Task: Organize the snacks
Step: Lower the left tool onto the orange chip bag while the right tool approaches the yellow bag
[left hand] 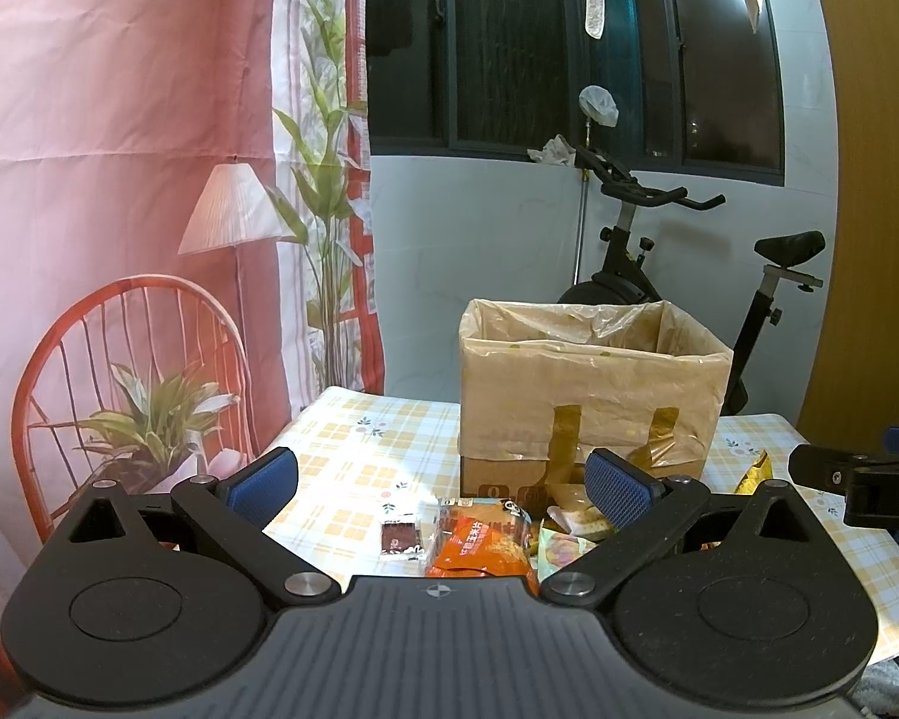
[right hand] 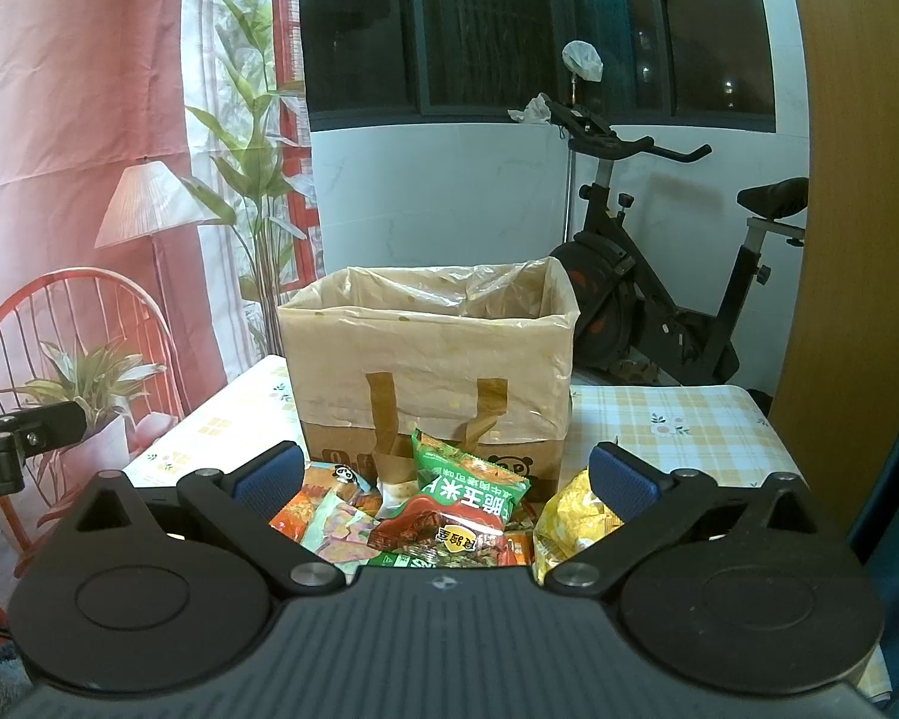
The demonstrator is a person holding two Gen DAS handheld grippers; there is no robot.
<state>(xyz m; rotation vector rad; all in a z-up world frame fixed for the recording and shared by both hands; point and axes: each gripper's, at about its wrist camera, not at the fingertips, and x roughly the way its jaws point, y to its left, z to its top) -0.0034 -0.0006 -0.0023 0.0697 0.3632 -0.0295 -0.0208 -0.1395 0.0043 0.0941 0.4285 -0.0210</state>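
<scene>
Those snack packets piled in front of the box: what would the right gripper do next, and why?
Probably lower the right gripper, open and holding nothing, onto the green packet topping the pile. The lined cardboard box stands open just behind it.

pink printed backdrop point(left hand: 108, 120), dark window point(left hand: 569, 48), exercise bike point(right hand: 659, 275) by white wall

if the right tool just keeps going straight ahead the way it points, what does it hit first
Most likely the heap of snack packets, with the green packet standing up between the open fingers of the right tool. Just behind it is the front wall of the lined cardboard box. Depth is hard to judge through the fisheye.
</scene>
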